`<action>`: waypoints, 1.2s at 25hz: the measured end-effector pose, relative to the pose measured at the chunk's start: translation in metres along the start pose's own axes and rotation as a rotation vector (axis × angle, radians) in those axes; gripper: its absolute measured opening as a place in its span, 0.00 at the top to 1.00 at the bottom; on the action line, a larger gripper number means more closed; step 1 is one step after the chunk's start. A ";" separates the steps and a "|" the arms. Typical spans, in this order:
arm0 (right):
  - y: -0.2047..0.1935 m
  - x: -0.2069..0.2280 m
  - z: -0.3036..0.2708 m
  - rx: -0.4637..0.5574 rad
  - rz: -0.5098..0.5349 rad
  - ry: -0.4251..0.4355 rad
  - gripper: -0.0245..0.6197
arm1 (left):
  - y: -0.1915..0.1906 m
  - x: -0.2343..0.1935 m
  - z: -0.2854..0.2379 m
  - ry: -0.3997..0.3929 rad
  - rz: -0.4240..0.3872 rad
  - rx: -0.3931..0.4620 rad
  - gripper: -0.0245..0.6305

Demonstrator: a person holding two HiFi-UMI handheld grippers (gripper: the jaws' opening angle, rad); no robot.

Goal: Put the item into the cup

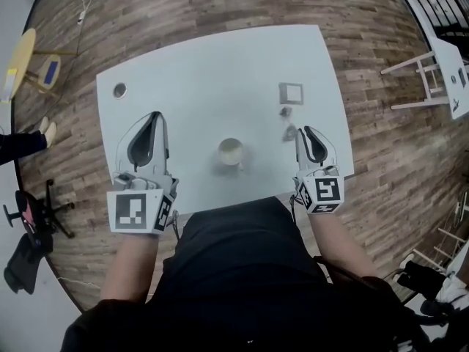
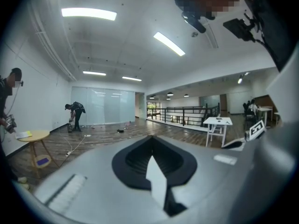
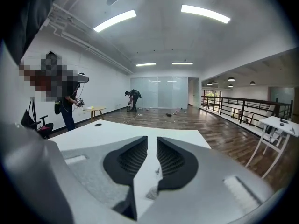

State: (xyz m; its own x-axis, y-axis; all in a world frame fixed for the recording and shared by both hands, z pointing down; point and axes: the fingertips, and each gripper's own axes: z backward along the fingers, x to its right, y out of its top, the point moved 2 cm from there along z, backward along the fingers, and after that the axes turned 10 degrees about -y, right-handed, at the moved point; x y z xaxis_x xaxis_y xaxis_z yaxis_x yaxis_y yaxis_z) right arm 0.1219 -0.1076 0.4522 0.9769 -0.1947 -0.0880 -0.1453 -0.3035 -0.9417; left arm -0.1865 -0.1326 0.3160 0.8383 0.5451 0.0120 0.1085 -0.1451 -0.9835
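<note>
A pale cup [image 1: 231, 152] stands upright in the middle of the white table [image 1: 212, 64]. A small grey item [image 1: 290, 133] lies on the table just left of my right gripper's tip, and a second small piece [image 1: 286, 111] lies a little farther off. My right gripper [image 1: 302, 130] [image 3: 152, 139] hovers low over the table with a narrow gap between its jaws and nothing in it. Through that gap a small grey scrap [image 3: 152, 192] shows on the table. My left gripper [image 1: 155, 116] [image 2: 150, 136] is left of the cup, its jaws meeting, empty.
A square grey-framed tile [image 1: 291, 92] lies at the table's far right. A round hole [image 1: 119, 90] sits near the far left corner. White stools [image 1: 425, 72] stand off to the right, and people stand on the wooden floor beyond.
</note>
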 end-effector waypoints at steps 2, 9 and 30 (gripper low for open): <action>-0.010 -0.001 -0.001 -0.028 0.001 0.005 0.85 | -0.006 0.003 -0.003 -0.010 0.005 -0.021 0.95; -0.043 -0.003 -0.006 -0.118 0.010 0.020 0.75 | -0.017 0.018 -0.013 -0.043 0.024 -0.078 0.95; -0.105 -0.005 -0.026 -0.266 0.064 0.082 0.65 | -0.062 0.030 -0.006 0.018 0.079 -0.216 0.95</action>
State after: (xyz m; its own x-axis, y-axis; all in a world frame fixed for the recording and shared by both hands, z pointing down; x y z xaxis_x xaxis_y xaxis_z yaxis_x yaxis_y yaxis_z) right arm 0.1283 -0.0987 0.5603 0.9501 -0.2925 -0.1080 -0.2528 -0.5200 -0.8159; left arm -0.1653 -0.1122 0.3784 0.8579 0.5105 -0.0581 0.1525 -0.3610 -0.9200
